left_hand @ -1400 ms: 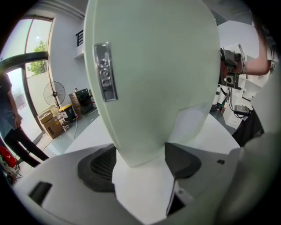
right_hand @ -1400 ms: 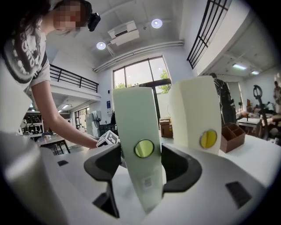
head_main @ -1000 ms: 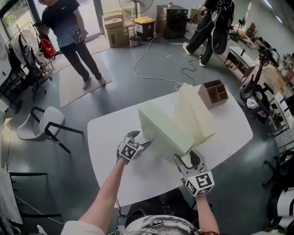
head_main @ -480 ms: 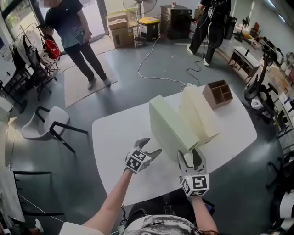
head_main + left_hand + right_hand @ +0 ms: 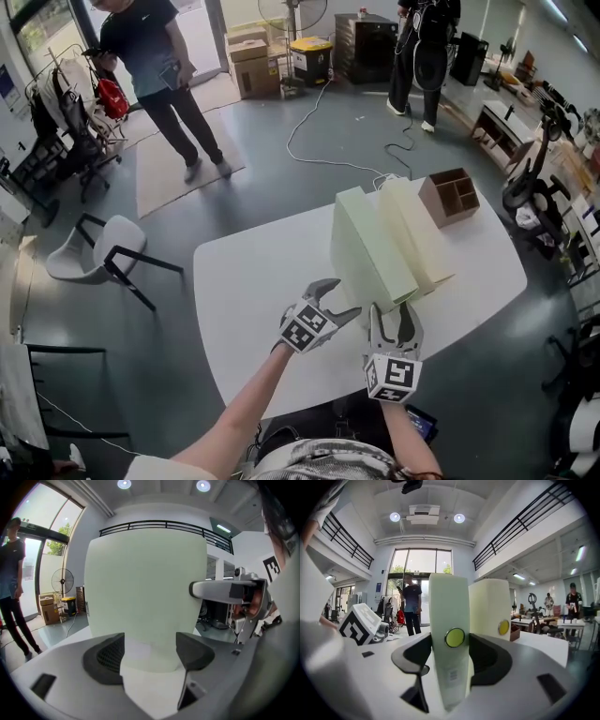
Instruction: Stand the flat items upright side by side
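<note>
Jaws of the right gripper (image 5: 392, 317) clamp the upright pale-green box file (image 5: 366, 248) at its near end; the left gripper (image 5: 339, 300), at 9 o'clock, stands wide and empty.

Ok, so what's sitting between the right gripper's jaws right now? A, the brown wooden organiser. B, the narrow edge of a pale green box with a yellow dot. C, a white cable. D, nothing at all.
B: in the right gripper view, the right gripper has its jaws pressed against both sides of the narrow edge of the pale green box, level with the yellow dot.
</note>
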A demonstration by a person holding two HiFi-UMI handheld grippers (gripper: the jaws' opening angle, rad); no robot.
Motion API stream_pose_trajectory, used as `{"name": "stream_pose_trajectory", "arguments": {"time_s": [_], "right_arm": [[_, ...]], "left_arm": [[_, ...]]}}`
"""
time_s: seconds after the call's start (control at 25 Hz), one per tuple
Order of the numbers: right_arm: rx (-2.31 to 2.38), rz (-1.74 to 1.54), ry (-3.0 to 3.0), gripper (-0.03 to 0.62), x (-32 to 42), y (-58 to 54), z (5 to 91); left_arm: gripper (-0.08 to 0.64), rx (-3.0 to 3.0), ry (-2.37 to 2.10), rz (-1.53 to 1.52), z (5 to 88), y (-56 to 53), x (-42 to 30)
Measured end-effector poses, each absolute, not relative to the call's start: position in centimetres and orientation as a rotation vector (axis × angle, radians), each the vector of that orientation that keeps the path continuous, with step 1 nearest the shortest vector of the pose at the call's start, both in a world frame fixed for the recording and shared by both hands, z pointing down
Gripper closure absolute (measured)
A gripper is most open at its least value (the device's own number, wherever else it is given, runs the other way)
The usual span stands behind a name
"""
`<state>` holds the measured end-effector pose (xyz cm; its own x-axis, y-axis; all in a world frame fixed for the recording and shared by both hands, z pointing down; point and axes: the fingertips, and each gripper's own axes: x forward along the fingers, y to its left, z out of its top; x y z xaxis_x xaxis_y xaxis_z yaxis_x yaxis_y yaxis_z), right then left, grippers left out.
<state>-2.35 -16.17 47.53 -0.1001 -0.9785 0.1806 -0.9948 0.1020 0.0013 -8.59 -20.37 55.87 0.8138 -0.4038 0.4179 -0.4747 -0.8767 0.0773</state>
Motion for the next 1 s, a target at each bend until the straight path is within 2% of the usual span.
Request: {"name": "stream_pose_trajectory", "arguments": {"time_s": [0.64, 1.0], "right_arm": [[2.075, 0.156, -2.168, 0.354, -1.2, -16.3, 47.4], [2.077, 0.293, -2.193, 0.36, -0.4, -15.1, 48.6]], "left_arm": [[0.21, 2.837, -0.636, 0.628, 56.1, -18.9, -7.9], [0.21, 2.817, -0.628, 0.587, 55.7, -16.6, -8.8]]}}
